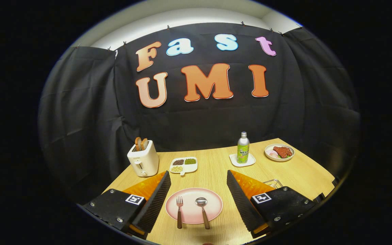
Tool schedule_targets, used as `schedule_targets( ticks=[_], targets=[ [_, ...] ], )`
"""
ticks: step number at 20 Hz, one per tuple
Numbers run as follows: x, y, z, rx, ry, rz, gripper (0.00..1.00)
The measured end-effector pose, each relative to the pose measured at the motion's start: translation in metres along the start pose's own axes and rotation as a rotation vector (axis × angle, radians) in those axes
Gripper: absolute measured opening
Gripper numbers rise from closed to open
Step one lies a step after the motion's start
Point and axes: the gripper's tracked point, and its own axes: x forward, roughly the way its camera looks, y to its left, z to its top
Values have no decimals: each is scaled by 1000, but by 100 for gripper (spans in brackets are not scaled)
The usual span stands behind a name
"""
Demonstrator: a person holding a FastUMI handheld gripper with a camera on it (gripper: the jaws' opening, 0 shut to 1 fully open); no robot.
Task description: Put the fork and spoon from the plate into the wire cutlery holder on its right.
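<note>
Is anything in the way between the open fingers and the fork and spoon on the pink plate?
Nothing visible is. The gripper is open, and the fork and spoon lie side by side on the pink plate between its fingers. The wire cutlery holder is mostly hidden behind the right finger, so that path is unclear.

The bottle (243,147), right of frame centre on the surface (213,170), carries green-label lettering too small to read surely.

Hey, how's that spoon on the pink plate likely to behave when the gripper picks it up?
The spoon looks rigid, so it probably won't flex. Its shiny metal bowl may be slippery; the brown handle likely grips better. Lying flat on the plate, between the open gripper fingers, beside the fork, it might slide when nudged.
</note>
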Motion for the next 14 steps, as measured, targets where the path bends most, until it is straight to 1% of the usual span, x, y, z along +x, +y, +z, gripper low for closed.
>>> schedule_targets(
  ticks=[14],
  targets=[
    [1, 5, -1, -16, 3, 9, 99]
  ],
)
